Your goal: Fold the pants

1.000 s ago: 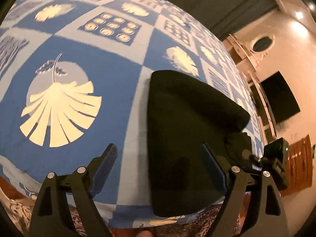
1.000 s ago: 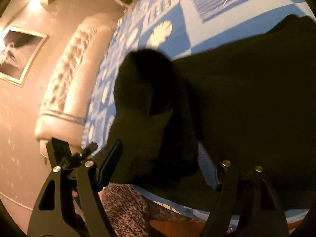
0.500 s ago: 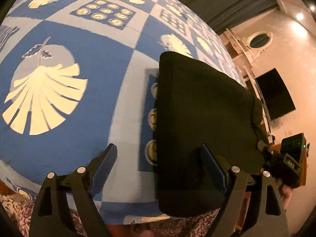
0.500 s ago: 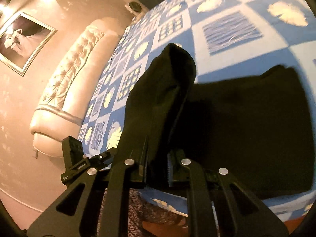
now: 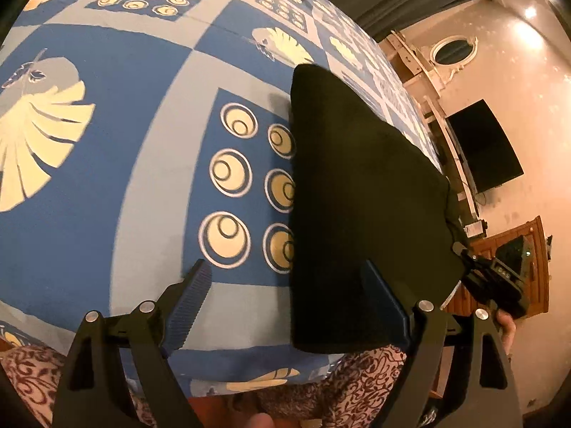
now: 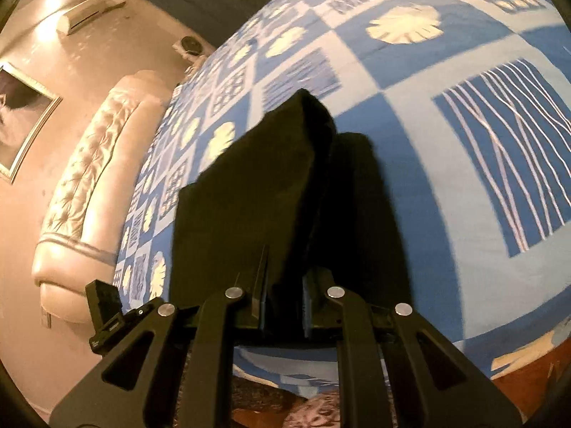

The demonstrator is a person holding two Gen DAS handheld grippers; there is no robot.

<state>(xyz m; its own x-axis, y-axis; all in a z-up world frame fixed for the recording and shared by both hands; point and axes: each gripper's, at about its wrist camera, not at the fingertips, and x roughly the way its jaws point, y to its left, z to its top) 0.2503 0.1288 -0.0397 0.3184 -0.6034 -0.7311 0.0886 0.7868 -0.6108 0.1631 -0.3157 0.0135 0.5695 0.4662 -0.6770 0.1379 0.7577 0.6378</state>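
Observation:
Black pants [image 5: 360, 207] lie folded on the blue patterned bedspread [image 5: 114, 164] near the bed's front edge. My left gripper [image 5: 289, 289] is open, its right finger over the pants' near left corner and its left finger above bare bedspread. In the right wrist view my right gripper [image 6: 283, 299] is shut on the pants [image 6: 249, 196], pinching their edge and lifting a fold of cloth off the bed. The right gripper's body [image 5: 499, 281] shows at the right edge of the left wrist view, beside the pants.
A padded cream headboard [image 6: 85, 185] stands at the left in the right wrist view. A dark television [image 5: 485, 146] hangs on the wall beyond the bed, with a wooden cabinet [image 5: 510, 264] below it. A patterned bed skirt [image 5: 357, 378] hangs under the bed's front edge.
My right gripper went from open around the pants' edge to shut on it, then lifted the cloth across the pile. My left gripper slid over the bed and stayed open.

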